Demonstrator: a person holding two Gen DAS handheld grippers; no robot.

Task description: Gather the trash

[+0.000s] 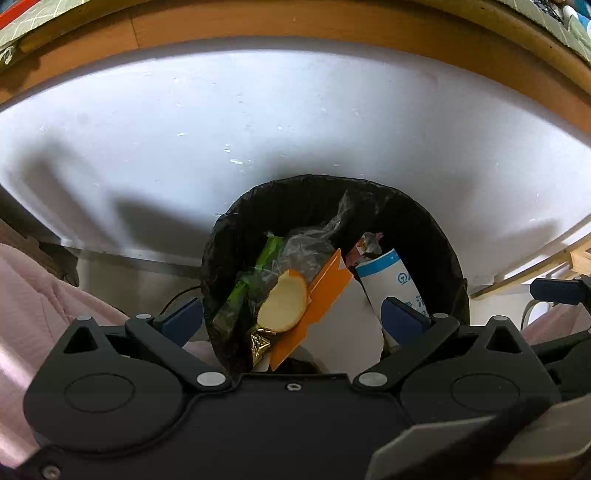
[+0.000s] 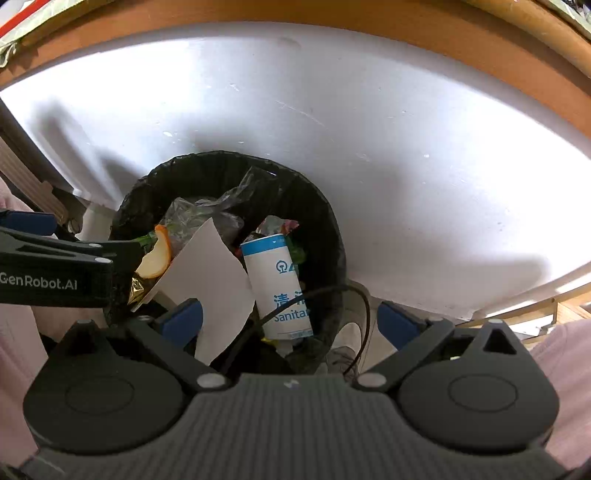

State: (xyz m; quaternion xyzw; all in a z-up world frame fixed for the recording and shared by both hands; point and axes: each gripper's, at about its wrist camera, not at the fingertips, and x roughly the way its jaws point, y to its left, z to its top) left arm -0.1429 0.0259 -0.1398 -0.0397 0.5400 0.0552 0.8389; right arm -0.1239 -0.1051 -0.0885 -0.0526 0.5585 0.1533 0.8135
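Bin liner [image 2: 325, 221]: thin black plastic film, crinkled, slight sheen. Clear wrap [image 1: 310, 243]: crumpled transparent plastic, glossy. Green wrapper [image 1: 236, 295]: shiny plastic foil. Gold wrapper [image 1: 263, 341]: metallic foil, creased. Orange card [image 1: 325, 295]: matt, smooth, looks like thin card or plastic, can't tell which. White sheet [image 2: 210, 280]: matt paper, flat. Sanitary bag [image 2: 277, 288]: white paper, smooth with printed blue band. Peel [image 1: 282, 304]: pale pith, dull, orange rind edge. Left gripper [image 1: 293, 317]: black matt plastic body, blue finger pads, bare metal pivot pins. Right gripper [image 2: 290, 317]: ribbed grey-black plastic. Table underside [image 2: 332, 110]: white painted, scuffed; wooden rim [image 1: 295, 26], satin. Pink cloth [image 1: 26, 295], soft knit.
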